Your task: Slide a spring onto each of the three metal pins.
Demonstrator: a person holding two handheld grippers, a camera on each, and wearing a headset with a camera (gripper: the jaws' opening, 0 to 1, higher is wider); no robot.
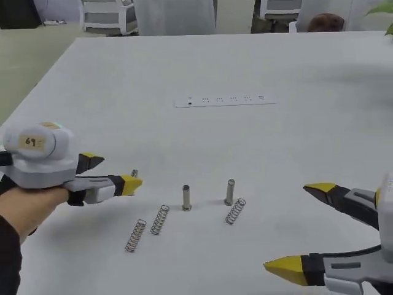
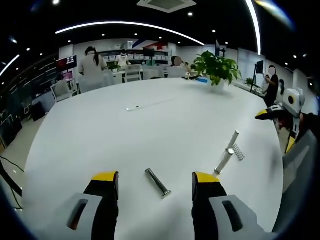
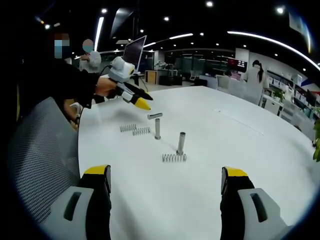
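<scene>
Far left, your hand [image 1: 31,206] holds the left gripper [image 1: 120,171] low over the white table [image 1: 295,135], jaws apart and gripping nothing. In the left gripper view those yellow-tipped jaws stand either side of the first pin [image 2: 157,182], which looks to be lying on its side on the table, clear of both tips; in the head view just its end peeks out behind the nearer jaw tip. Moving right, the first spring [image 1: 136,235] and the second spring [image 1: 159,219] lie side by side on the table, both slanted the same way, neither on a pin. Next comes the middle pin [image 1: 186,198], upright and bare. Right of it stands the third pin [image 1: 229,192], also upright and bare, with the third spring [image 1: 235,211] lying just beside its foot; whether they touch, you can't tell. Farther back on the table sits a flat power strip [image 1: 224,100]. Over at the far right, your right gripper [image 1: 304,227] hangs with its jaws spread wide and nothing between them, well apart from the pins, pointing in toward them.
</scene>
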